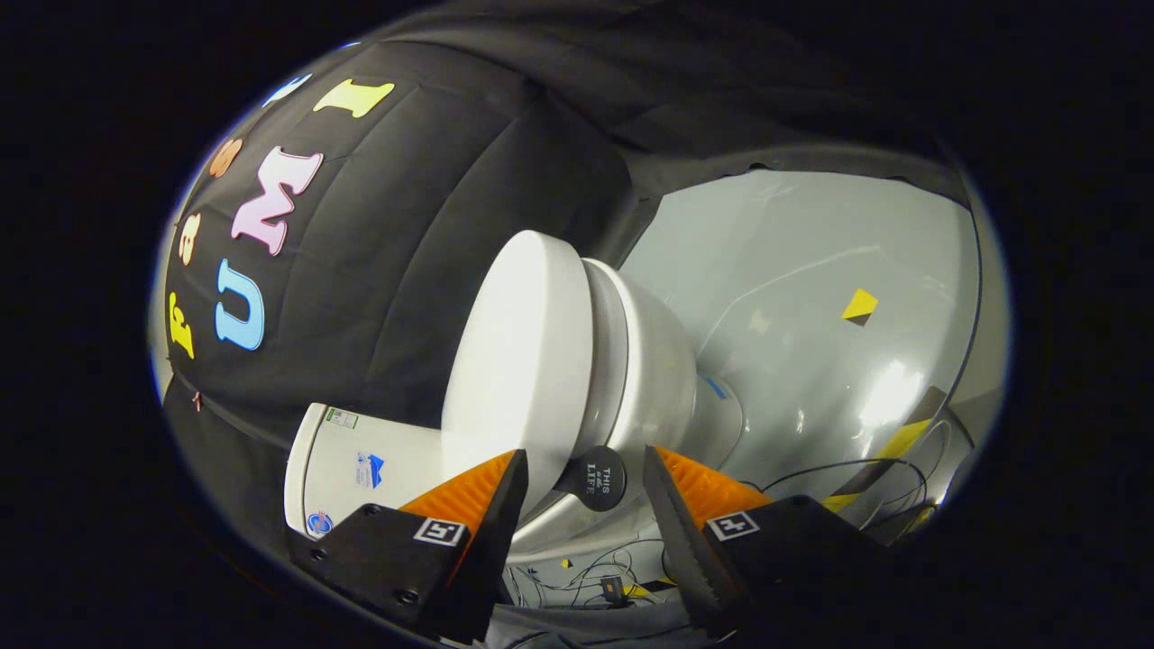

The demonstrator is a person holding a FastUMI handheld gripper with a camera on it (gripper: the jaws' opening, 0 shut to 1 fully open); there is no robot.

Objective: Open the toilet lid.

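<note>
A booth hung with black cloth (469,180) and floored in pale, glossy sheeting (811,297) frames a white toilet seen by a camera rolled sharply to one side, so that the fixture appears to lie across the picture. Nearest the lens, the gripper (581,487) holds its two fingers parted, pressing on nothing, with a clear gap between the tips. In that gap, just ahead of the fingers, sits a small dark round tab (597,478) with white lettering, fixed at the front edge of the toilet lid (514,361); it appears to be there as a handle, giving the fingers something narrow to pinch where the smooth lid itself offers no grip. The open spread and the rolled wrist look like an approach lined up to straddle the tab, though no contact is visible. Beyond the tab, the lid lies closed against the bowl (654,370), so the opening has evidently not begun. The cistern (361,469) sits beyond the lid's far end, backed against the cloth wall. Farther off, loose cables (865,478) trail over the floor sheeting beside strips of yellow tape (906,437), and a small yellow marker (859,305) lies well apart from the toilet.
</note>
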